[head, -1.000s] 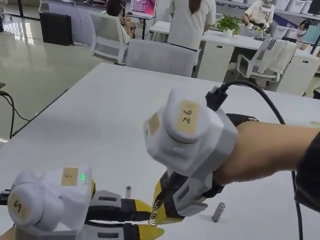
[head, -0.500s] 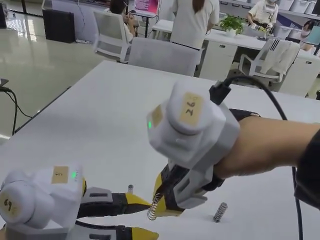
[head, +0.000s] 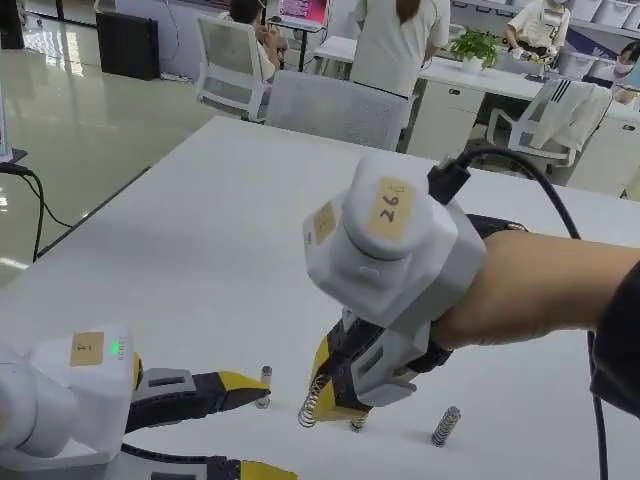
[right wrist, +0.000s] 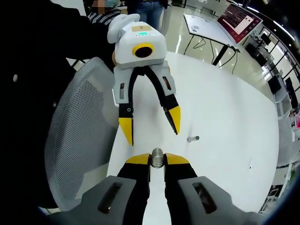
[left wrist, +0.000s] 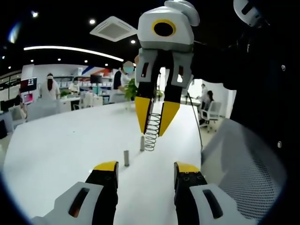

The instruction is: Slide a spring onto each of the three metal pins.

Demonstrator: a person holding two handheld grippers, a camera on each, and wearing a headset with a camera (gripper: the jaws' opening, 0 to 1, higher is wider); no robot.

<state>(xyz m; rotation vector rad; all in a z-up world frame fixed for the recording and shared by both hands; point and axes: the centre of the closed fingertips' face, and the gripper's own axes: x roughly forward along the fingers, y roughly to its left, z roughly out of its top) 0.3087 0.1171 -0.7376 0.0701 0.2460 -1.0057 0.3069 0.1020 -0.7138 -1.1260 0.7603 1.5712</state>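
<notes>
Since 1 s ago the R gripper [head: 332, 403] has carried its spring [head: 314, 400] off from between the L gripper's tips and on toward the pins, and the L gripper [head: 272, 428] has backed away to the side; the cam shifted too, so the amounts are unclear. R gripper is clenched on the spring's upper coils, with the lower coils hanging free. L gripper is spread wide w/ nothing in it, its upper tip just beside the near pin [head: 265, 385]. In the left gripper view the spring [left wrist: 151, 133] hangs close to upright, slightly tilted, w/ its bottom end just beside the far pin [left wrist: 142, 143]. It's next to the pin's top, not over it and not threaded. Both pins stand upright on the counter [head: 200, 250], so the spring axis is approx parallel to the pin axis. My read: the step is lining up, so it needs a small sideways shift toward the far pin, then a drop straight down. R gripper is the nearer one to that pin. A loose spring [head: 445, 425] lies on the counter, apart from both pins. No pin carries a spring yet, so the task looks early.
</notes>
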